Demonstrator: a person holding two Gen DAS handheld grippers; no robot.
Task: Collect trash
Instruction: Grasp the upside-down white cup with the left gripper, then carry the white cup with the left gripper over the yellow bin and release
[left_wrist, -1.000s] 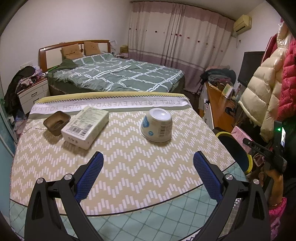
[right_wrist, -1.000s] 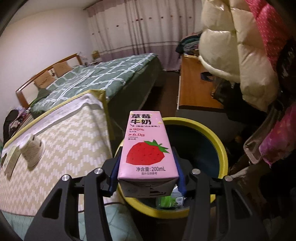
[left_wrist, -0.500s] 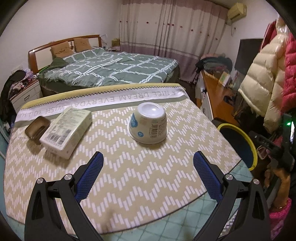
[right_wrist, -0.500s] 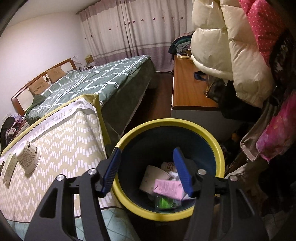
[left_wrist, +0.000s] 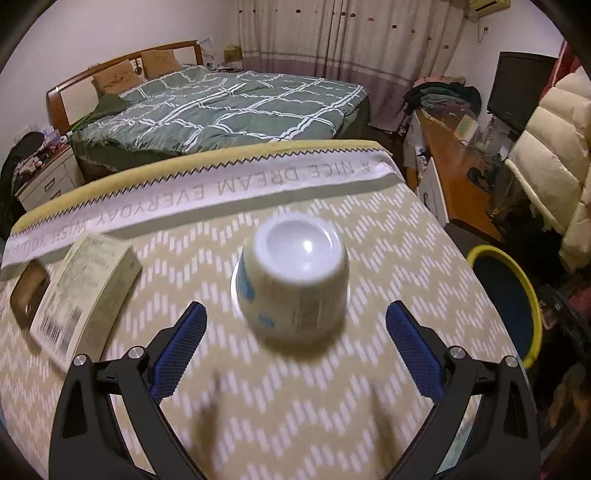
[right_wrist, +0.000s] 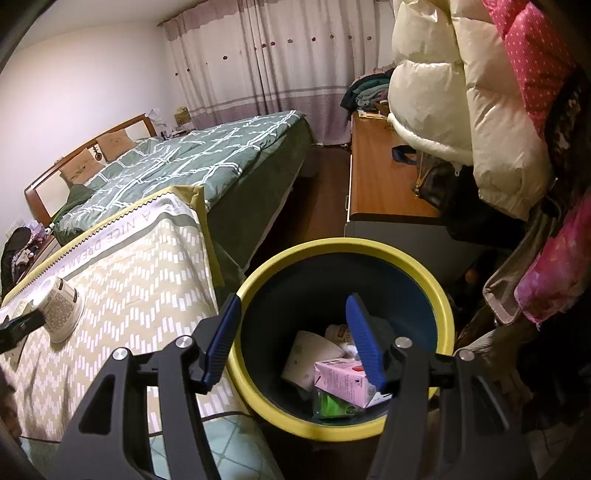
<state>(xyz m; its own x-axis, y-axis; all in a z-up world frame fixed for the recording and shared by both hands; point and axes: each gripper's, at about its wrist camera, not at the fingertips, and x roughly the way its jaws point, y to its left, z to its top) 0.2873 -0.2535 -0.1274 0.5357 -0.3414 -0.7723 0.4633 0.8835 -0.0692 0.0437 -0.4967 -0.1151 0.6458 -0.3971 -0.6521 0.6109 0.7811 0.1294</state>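
Observation:
An upturned white paper cup (left_wrist: 291, 280) with blue print stands on the zigzag-patterned table (left_wrist: 295, 406). My left gripper (left_wrist: 295, 343) is open just in front of it, fingers either side, not touching. The cup also shows in the right wrist view (right_wrist: 59, 308). A cream box (left_wrist: 81, 291) and a brown tray (left_wrist: 27, 291) lie at the left. My right gripper (right_wrist: 291, 343) is open and empty above the yellow-rimmed bin (right_wrist: 417, 273). The pink strawberry milk carton (right_wrist: 343, 382) lies inside the bin among other trash.
The bin (left_wrist: 517, 280) stands on the floor off the table's right edge. A green bed (left_wrist: 229, 107) lies beyond the table. A wooden desk (right_wrist: 380, 177) and hanging puffy coats (right_wrist: 472, 110) crowd the right side.
My right gripper opened and the pink milk carton dropped into the bin. My left gripper moved forward toward the upturned cup, which now sits between its fingers.

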